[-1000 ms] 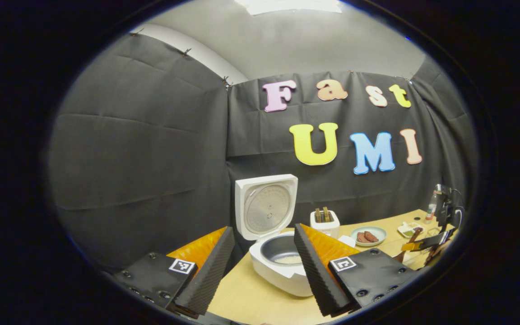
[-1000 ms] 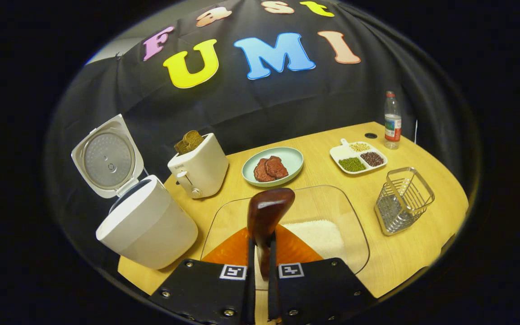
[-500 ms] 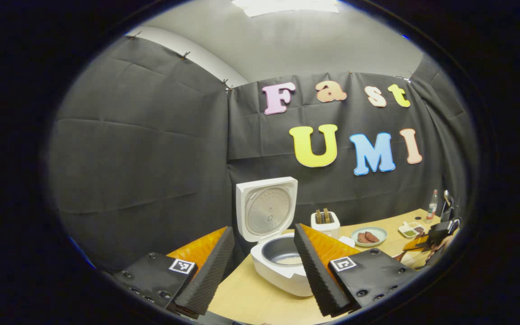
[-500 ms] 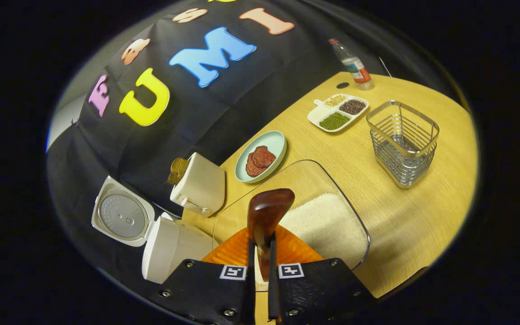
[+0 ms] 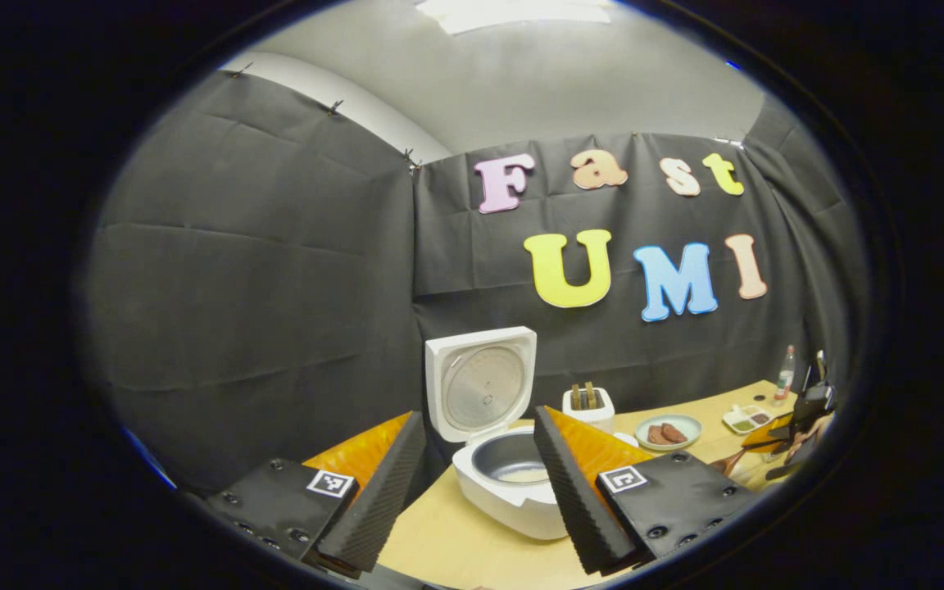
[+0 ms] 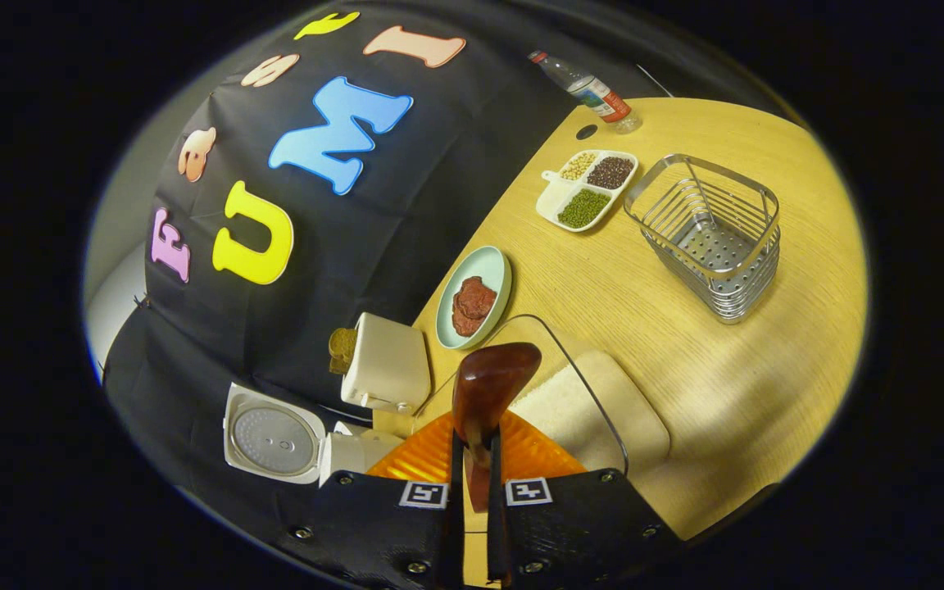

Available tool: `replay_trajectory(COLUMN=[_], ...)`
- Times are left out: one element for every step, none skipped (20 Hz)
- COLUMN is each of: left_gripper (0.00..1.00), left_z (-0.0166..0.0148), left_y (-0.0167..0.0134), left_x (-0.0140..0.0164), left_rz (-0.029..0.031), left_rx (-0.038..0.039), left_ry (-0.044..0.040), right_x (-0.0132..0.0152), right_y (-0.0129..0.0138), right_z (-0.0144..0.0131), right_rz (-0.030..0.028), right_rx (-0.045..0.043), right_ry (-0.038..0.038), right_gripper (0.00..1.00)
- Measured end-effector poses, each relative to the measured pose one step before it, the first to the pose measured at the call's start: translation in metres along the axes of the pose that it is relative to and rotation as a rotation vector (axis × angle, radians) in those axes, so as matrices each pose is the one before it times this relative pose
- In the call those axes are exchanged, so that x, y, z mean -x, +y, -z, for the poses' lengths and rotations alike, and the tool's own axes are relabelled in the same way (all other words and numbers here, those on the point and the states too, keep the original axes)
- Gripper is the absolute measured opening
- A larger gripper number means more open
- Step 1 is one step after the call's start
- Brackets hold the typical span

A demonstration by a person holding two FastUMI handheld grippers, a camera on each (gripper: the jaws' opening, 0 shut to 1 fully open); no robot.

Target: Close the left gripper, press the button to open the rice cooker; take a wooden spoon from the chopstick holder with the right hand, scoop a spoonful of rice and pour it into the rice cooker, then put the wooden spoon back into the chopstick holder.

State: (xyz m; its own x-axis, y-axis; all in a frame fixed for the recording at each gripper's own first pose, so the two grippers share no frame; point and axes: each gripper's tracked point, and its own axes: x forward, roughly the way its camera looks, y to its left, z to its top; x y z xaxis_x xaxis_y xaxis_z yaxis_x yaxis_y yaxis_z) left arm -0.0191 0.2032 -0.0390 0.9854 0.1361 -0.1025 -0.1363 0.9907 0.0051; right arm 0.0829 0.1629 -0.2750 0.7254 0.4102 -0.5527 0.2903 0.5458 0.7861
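Left gripper view: left claw (image 5: 472, 483) is seen wide open, nothing held between the fingers, raised above the near edge of the counter (image 5: 456, 545). The rice cooker (image 5: 513, 492) is framed in the gap between the fingers, lid (image 5: 482, 383) flipped up and standing upright behind the pot; a thin layer of rice is visible at the bottom of the inner pot. A toaster (image 5: 589, 408) is placed just to the right of the cooker, then a plate (image 5: 669, 430) with brown pieces on it and a divided dish (image 5: 747, 419) farther right. The right claw (image 5: 800, 418) is seen at the far right edge, small, grip detail can't be resolved from here. Right gripper view: the scene is rolled steeply. Right claw (image 6: 476, 483) is clamped on the handle of the wooden spoon (image 6: 488, 393), fingers nearly together with only the handle between them; the spoon bowl is held above the near edge of the clear rice container (image 6: 595, 410), whether the bowl is loaded can't be told. The chopstick holder (image 6: 710, 238), a wire basket, is located on the counter (image 6: 685, 344) well apart from the spoon, beside the divided dish (image 6: 587, 188); a bottle (image 6: 591, 90) stands beyond. The open rice cooker (image 6: 308, 442) is seen at lower left, next to the toaster (image 6: 386, 365) and plate (image 6: 476, 295).
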Motion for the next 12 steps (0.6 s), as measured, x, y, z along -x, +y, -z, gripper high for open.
replay_trajectory(left_gripper=[0.89, 0.89, 0.89, 0.89, 0.89, 0.89, 0.93, 0.93, 0.89, 0.93, 0.89, 0.89], left_z=[-0.00195, -0.00117, -0.0003, 0.00137, -0.00054, 0.00048, -0.00026, -0.00044, -0.00006, 0.00061, -0.00056, 0.0021], left_y=[-0.00022, -0.00059, -0.00003, -0.00038, 0.001, 0.00006, 0.00041, 0.00147, 0.00148, 0.00193, 0.00203, 0.00215], left_x=[0.00129, 0.0011, 0.00058, -0.00039, 0.00072, 0.00008, 0.00017, 0.00203, 0.00012, 0.00015, 0.00031, 0.00084], left_rz=[-0.00065, -0.00101, -0.00224, -0.00119, -0.00253, -0.00197, -0.00282, -0.00148, -0.00272, -0.00301, -0.0035, -0.00336], left_rx=[0.00054, 0.00111, 0.00246, 0.00321, 0.00257, 0.00174, 0.00115, 0.00072, -0.00046, -0.00023, 0.00104, 0.00158], left_ry=[-0.00162, -0.00289, -0.00189, -0.00101, -0.00015, 0.00021, -0.00054, -0.00162, -0.0007, 0.00036, 0.00144, 0.00103], right_x=[0.00289, 0.00069, 0.00143, 0.00008, 0.00082, -0.00014, 0.00374, -0.00034, -0.00114, -0.0003, 0.0005, -0.00218], right_y=[0.00557, 0.00668, 0.00635, 0.00597, 0.00644, 0.00733, 0.00723, 0.00666, 0.00737, 0.00691, 0.00908, 0.00742], right_z=[-0.00457, -0.00379, -0.00193, -0.0027, -0.00223, -0.00195, 0.00144, -0.00031, 0.00197, 0.00219, 0.00315, 0.00308], right_rz=[-0.01745, -0.02039, -0.02018, -0.02155, -0.02217, -0.02153, -0.02326, -0.02252, -0.0223, -0.02246, -0.01973, -0.01785], right_rx=[-0.01867, -0.01912, -0.02092, -0.02361, -0.02529, -0.02776, -0.02717, -0.027, -0.02753, -0.02472, -0.01811, -0.01586], right_ry=[-0.00376, -0.00199, -0.00227, -0.00004, 0.00147, 0.00173, 0.00651, 0.00498, 0.00649, 0.00662, 0.00761, 0.00731], right_gripper=[0.11, 0.11, 0.11, 0.11, 0.11, 0.11, 0.11, 0.11, 0.11, 0.12, 0.12, 0.11])
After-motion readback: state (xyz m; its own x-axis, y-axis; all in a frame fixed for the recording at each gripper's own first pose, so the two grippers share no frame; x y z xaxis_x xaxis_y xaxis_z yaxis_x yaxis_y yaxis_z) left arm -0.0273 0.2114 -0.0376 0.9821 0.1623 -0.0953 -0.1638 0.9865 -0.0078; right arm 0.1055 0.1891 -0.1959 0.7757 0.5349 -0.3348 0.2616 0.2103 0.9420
